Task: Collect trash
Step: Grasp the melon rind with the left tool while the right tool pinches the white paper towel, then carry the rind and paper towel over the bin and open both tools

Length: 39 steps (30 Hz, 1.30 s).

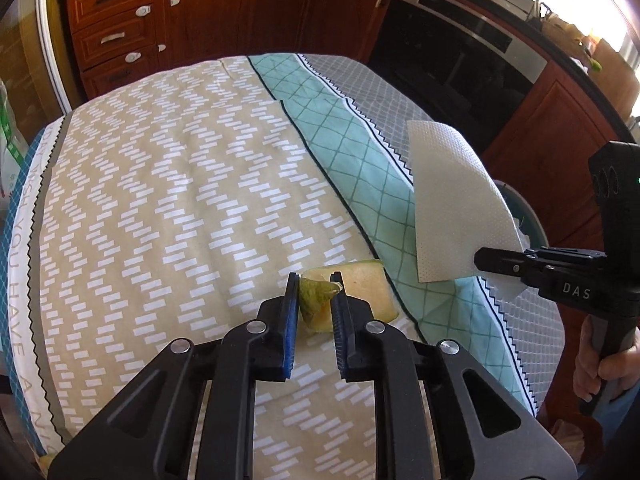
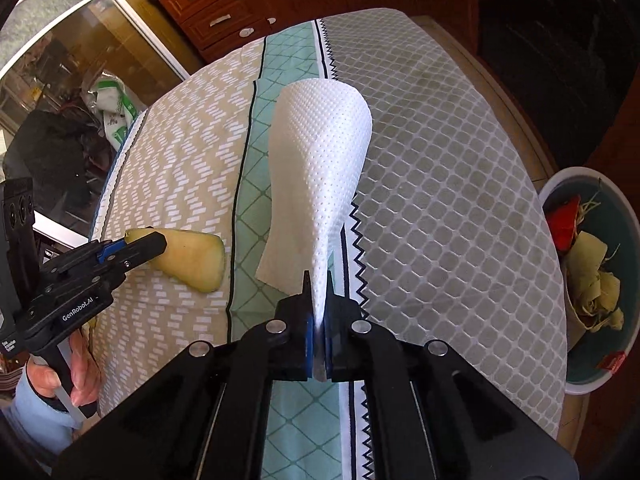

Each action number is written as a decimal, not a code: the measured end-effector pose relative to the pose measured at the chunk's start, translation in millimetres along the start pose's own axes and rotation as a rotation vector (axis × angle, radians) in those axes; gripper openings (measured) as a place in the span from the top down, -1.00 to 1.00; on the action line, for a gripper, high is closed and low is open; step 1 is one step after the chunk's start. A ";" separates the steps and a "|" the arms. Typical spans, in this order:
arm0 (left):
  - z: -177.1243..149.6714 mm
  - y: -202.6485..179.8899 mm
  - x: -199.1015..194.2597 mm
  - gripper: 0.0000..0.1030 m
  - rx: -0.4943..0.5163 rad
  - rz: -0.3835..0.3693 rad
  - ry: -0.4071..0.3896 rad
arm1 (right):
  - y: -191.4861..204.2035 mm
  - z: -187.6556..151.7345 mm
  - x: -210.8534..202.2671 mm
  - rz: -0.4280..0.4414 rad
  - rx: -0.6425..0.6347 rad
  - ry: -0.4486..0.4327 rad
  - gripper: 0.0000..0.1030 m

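Note:
A pale yellow melon rind (image 1: 364, 288) with a green skin edge lies on the patterned tablecloth (image 1: 160, 200). My left gripper (image 1: 316, 280) is shut on its near end; in the right wrist view the same gripper (image 2: 154, 245) clamps the rind (image 2: 192, 258) from the left. A white dimpled paper towel (image 2: 320, 152) sticks up and away from my right gripper (image 2: 318, 280), which is shut on its pinched lower end above the teal stripe. From the left wrist view the towel (image 1: 452, 200) hangs off the right gripper (image 1: 480, 260) at the table's right edge.
A teal basin (image 2: 628, 240) with a red wrapper and dried husks sits on the floor past the table's right edge. Wooden cabinets (image 1: 200, 8) and a dark oven (image 1: 460, 48) stand beyond the table. A white bag (image 2: 112, 112) lies on the floor at left. A hand (image 2: 84, 376) grips each handle.

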State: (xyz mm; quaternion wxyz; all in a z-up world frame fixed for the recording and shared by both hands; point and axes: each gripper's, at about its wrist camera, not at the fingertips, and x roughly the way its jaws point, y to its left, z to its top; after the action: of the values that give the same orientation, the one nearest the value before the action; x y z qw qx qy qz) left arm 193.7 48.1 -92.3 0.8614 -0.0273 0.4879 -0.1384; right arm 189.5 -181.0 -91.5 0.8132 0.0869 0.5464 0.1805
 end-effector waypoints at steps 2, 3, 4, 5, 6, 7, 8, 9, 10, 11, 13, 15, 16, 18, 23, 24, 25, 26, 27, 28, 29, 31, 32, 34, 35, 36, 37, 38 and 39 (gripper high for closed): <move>0.6 -11.3 -9.9 0.75 0.016 0.009 -0.016 | -4.1 -1.2 -11.1 0.012 0.011 -0.028 0.93; 2.5 -17.6 -14.2 0.76 0.023 0.013 -0.023 | -7.9 -2.0 -17.6 0.017 0.017 -0.043 0.93; 4.4 -23.8 -18.6 0.76 0.030 0.021 -0.032 | -11.1 -2.6 -23.5 0.021 0.024 -0.055 0.93; 6.0 -30.1 -22.6 0.77 0.040 0.030 -0.040 | -15.0 -3.0 -30.1 0.028 0.034 -0.069 0.93; 8.4 -35.9 -25.9 0.77 0.052 0.041 -0.049 | -18.6 -3.7 -36.3 0.033 0.044 -0.082 0.93; 10.1 -41.5 -29.1 0.77 0.062 0.046 -0.057 | -22.7 -4.8 -43.3 0.038 0.054 -0.098 0.93; 11.7 -45.8 -31.6 0.77 0.069 0.047 -0.063 | -26.2 -5.7 -49.4 0.040 0.062 -0.111 0.93; 14.8 -50.1 -31.7 0.77 0.075 0.047 -0.065 | -29.3 -6.9 -55.2 0.041 0.068 -0.123 0.93; 16.9 -56.0 -32.7 0.77 0.083 0.050 -0.067 | -33.1 -8.7 -61.4 0.041 0.075 -0.136 0.93; 19.1 -61.9 -33.3 0.77 0.091 0.055 -0.069 | -37.2 -10.1 -66.2 0.041 0.083 -0.147 0.93; 23.8 -73.3 -33.7 0.77 0.104 0.059 -0.068 | -47.9 -13.9 -77.1 0.039 0.104 -0.170 0.93; 27.7 -83.1 -34.4 0.77 0.116 0.059 -0.071 | -59.7 -17.1 -86.8 0.032 0.127 -0.192 0.93; 29.3 -89.7 -35.4 0.77 0.122 0.059 -0.074 | -67.2 -19.3 -92.4 0.028 0.142 -0.203 0.93; 34.3 -102.9 -36.9 0.77 0.136 0.048 -0.079 | -83.7 -23.7 -103.2 0.019 0.173 -0.224 0.93; 45.7 -141.9 -37.8 0.77 0.189 0.012 -0.092 | -129.9 -34.4 -128.9 -0.021 0.249 -0.279 0.93; 49.0 -151.4 -37.0 0.77 0.202 0.001 -0.093 | -140.1 -37.8 -133.8 -0.034 0.267 -0.290 0.93; 51.8 -161.2 -36.1 0.77 0.215 -0.009 -0.095 | -148.7 -41.5 -137.4 -0.047 0.284 -0.298 0.93; 54.6 -171.3 -34.9 0.77 0.229 -0.017 -0.097 | -158.0 -44.9 -141.0 -0.059 0.300 -0.307 0.93; 57.0 -181.9 -34.1 0.77 0.244 -0.026 -0.098 | -167.8 -48.8 -145.0 -0.071 0.318 -0.315 0.93; 59.2 -191.9 -32.4 0.77 0.258 -0.033 -0.098 | -177.5 -52.7 -148.9 -0.078 0.336 -0.323 0.93; 61.2 -201.1 -29.0 0.76 0.272 -0.042 -0.095 | -187.6 -56.9 -152.9 -0.088 0.355 -0.331 0.93; 64.6 -219.6 -21.8 0.76 0.298 -0.059 -0.083 | -205.4 -65.5 -159.3 -0.115 0.382 -0.341 0.93; 66.1 -228.8 -17.0 0.76 0.311 -0.067 -0.074 | -212.5 -69.2 -160.9 -0.121 0.394 -0.341 0.93; 68.0 -245.8 -6.0 0.76 0.332 -0.081 -0.054 | -224.5 -76.2 -161.2 -0.130 0.413 -0.330 0.93; 69.0 -253.9 0.1 0.76 0.340 -0.086 -0.044 | -228.3 -80.3 -160.5 -0.135 0.419 -0.323 0.93; 70.1 -261.4 6.6 0.76 0.347 -0.092 -0.033 | -231.6 -83.0 -159.3 -0.138 0.423 -0.315 0.93; 70.9 -268.7 13.2 0.76 0.353 -0.097 -0.021 | -235.8 -84.9 -157.4 -0.139 0.427 -0.305 0.93; 71.4 -274.6 19.8 0.76 0.359 -0.101 -0.009 | -238.8 -86.5 -155.7 -0.139 0.429 -0.296 0.93; 71.4 -280.1 26.0 0.76 0.364 -0.105 0.003 | -241.6 -87.6 -153.7 -0.139 0.430 -0.287 0.93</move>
State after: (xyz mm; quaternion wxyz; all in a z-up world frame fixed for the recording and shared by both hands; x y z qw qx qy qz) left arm 207.6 -234.1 -25.7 0.8430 0.1036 0.4540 -0.2691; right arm 105.0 -467.8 -75.5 0.8557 0.2445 0.4560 -0.0100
